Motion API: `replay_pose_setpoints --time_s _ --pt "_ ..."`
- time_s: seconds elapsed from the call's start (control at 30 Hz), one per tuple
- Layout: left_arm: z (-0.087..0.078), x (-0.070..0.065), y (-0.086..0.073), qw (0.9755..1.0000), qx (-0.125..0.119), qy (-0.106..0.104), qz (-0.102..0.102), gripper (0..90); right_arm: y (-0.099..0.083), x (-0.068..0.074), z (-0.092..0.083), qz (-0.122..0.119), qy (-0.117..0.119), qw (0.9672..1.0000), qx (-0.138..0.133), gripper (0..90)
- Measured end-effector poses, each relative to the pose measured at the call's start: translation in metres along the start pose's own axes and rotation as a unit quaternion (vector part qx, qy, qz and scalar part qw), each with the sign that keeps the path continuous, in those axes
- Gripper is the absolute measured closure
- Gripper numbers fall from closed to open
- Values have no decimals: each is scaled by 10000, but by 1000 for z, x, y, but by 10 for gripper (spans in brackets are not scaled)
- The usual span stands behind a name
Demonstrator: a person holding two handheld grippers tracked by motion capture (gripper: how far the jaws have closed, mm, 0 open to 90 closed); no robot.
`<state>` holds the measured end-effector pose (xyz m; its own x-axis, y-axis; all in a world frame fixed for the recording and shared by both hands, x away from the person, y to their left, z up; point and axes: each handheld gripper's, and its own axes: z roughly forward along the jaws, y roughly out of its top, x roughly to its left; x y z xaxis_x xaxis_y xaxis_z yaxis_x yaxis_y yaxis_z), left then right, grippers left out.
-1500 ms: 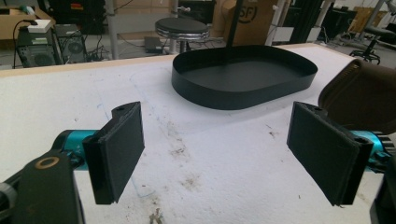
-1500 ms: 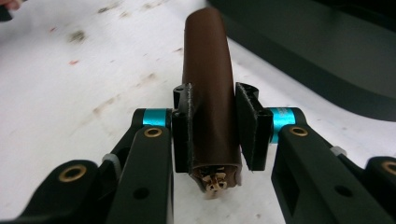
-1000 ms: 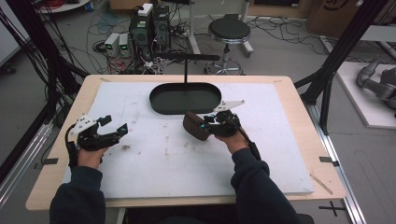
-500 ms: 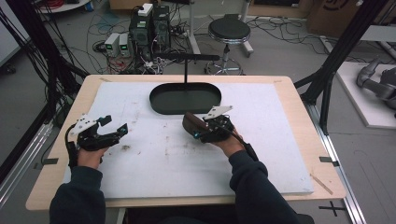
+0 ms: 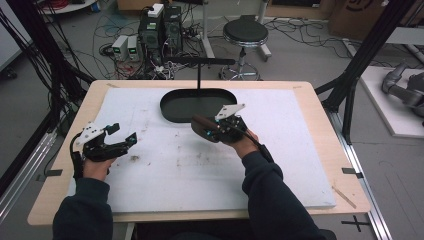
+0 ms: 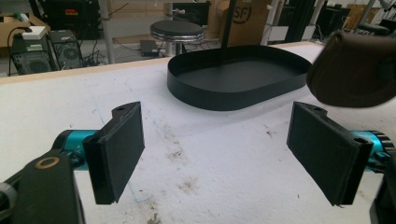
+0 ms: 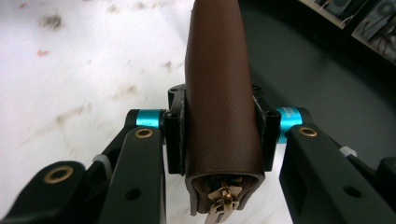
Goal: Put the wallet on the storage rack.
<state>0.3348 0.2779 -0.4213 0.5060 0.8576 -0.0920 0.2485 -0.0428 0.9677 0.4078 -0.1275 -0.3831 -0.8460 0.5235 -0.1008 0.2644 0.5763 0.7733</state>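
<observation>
R gripper (image 7: 219,140) clamped on brown zip pouch (image 7: 219,84), mid-carry nr black tray (image 5: 195,104); L gripper (image 6: 229,154) open, idle; next: lower into tray, release.

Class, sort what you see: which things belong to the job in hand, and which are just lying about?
Job in hand:
right gripper, shut on brown pouch
black tray

Lying about:
left gripper, open, holding nothing
stool
computers
floor cables

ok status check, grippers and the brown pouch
Right hand-held gripper just closed, clamped on brown zip pouch, held above mat. Left hand-held gripper open, empty. Black tray just ahead, path clear.
</observation>
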Motion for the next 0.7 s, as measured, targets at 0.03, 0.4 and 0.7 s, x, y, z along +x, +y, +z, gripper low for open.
replay_pose_setpoints --time_s 0.03,0.4,0.7 --pt "0 0 0 10000 -14 -8 -8 189 5 -3 1 -50 -19 10000 -84 650" --pt "1 1 -1 10000 -53 -41 -26 189 43 -45 26 629 1 9972 -411 650" --pt "1 2 -1 10000 -42 -54 -29 190 48 -66 56 995 -302 9937 -419 650"
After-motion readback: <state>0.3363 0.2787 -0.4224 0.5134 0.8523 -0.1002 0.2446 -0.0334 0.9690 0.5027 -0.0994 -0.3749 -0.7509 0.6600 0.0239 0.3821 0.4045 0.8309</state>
